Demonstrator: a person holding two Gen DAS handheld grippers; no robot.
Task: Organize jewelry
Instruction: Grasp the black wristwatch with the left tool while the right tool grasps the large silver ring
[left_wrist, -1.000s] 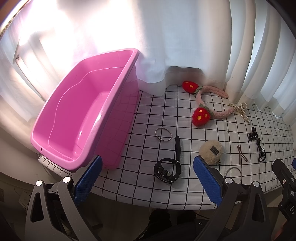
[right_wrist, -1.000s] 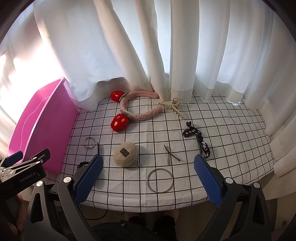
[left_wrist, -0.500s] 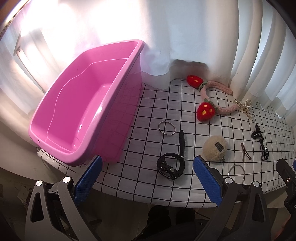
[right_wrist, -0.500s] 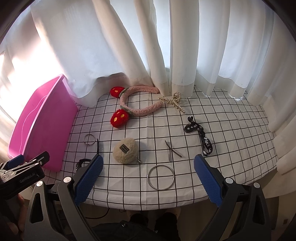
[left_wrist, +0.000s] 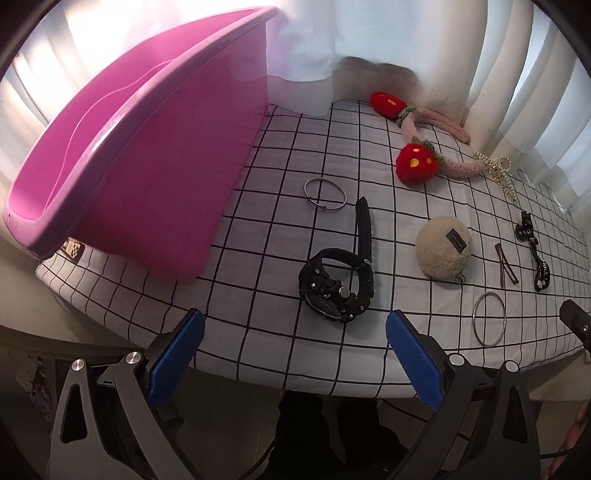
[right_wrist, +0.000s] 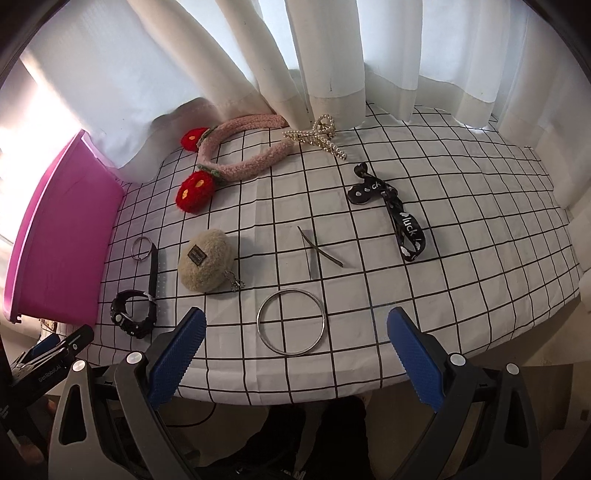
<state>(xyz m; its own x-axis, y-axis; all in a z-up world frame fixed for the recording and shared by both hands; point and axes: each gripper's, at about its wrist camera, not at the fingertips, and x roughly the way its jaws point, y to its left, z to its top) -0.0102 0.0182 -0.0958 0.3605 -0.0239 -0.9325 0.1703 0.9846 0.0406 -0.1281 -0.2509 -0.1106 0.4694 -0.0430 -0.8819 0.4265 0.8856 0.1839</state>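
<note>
A pink tub (left_wrist: 122, 155) stands at the table's left; it also shows in the right wrist view (right_wrist: 55, 236). On the checked cloth lie a black watch (left_wrist: 338, 277), a small silver bangle (left_wrist: 325, 194), a fluffy beige pompom (left_wrist: 443, 251), a large silver bangle (right_wrist: 291, 322), two brown hair pins (right_wrist: 317, 251), a black ribbon (right_wrist: 395, 214), a pearl clip (right_wrist: 317, 136) and a pink strawberry headband (right_wrist: 236, 158). My left gripper (left_wrist: 295, 358) is open and empty, just before the watch. My right gripper (right_wrist: 295, 354) is open and empty, just before the large bangle.
White curtains (right_wrist: 295, 55) hang along the table's far edge and drape onto the cloth (right_wrist: 461, 221). The table's front edge runs just ahead of both grippers. The left gripper's body (right_wrist: 48, 362) shows low at the left of the right wrist view.
Both grippers have moved forward and down towards the table. The watch and the large bangle now sit much closer to the open jaws. Nothing on the cloth has moved.
</note>
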